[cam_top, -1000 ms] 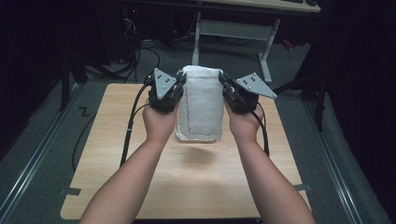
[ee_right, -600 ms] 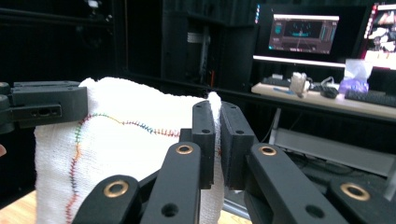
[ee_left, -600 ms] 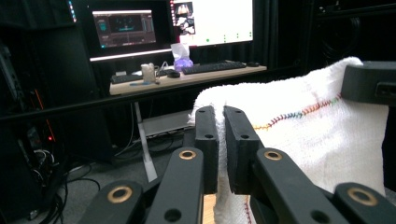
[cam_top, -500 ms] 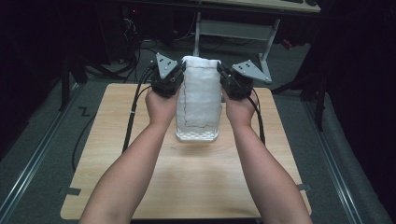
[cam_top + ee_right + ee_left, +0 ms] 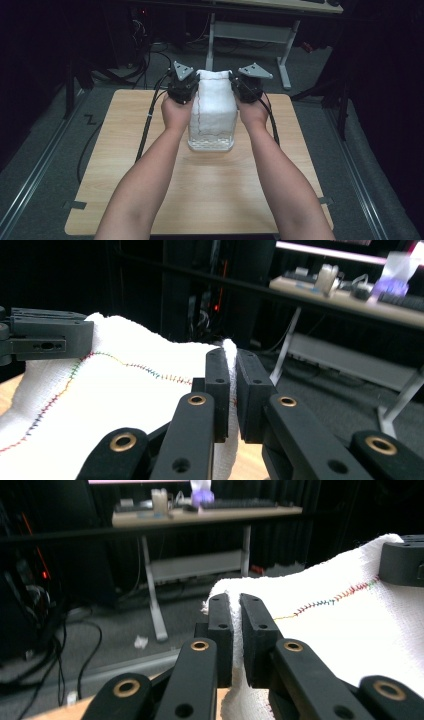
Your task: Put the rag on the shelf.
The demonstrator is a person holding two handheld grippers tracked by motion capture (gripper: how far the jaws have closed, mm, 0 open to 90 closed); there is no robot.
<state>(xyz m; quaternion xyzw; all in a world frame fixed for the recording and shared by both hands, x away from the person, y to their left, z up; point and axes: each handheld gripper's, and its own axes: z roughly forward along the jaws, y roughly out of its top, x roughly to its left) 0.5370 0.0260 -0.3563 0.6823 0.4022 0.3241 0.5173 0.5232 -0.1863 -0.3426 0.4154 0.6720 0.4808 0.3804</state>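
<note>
High view: my left tongs (image 5: 192, 89) and right tongs (image 5: 235, 87) each pinch a top corner of the white stitched terry towel (image 5: 212, 112), clamped tight so it hangs spread between them above the wooden worktop (image 5: 125, 165).

white towel (image 5: 212, 107), multicoloured stitching, black jaws

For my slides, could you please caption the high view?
Two hand-held grippers hold a white towel by its upper corners above a wooden table.
</note>
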